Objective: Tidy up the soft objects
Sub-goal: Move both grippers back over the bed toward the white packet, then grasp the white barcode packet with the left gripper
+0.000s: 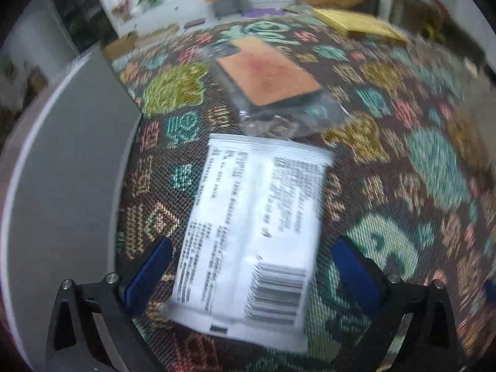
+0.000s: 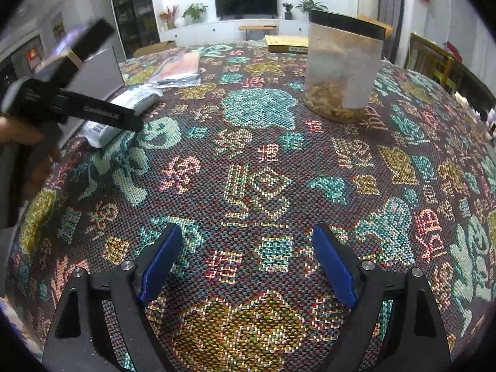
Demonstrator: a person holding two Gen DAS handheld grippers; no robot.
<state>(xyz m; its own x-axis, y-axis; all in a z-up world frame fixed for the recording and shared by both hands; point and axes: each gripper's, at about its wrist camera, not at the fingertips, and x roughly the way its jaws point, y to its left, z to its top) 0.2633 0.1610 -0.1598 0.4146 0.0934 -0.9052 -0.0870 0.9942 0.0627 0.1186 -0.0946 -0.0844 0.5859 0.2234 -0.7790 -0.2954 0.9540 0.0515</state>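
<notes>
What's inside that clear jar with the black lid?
The jar holds a low layer of pale tan shreds; a white label on its side hides part of them. What they are is unclear.

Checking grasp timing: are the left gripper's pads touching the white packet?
Apart. Left wrist view: left gripper open, tablecloth visible between each pad and white packet.

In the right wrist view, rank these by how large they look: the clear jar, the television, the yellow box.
1. clear jar, clearly largest, though nearest the camera.
2. television.
3. yellow box, smallest as seen; partly hidden behind the jar, so its true rank against the far-off television is unsure.
</notes>
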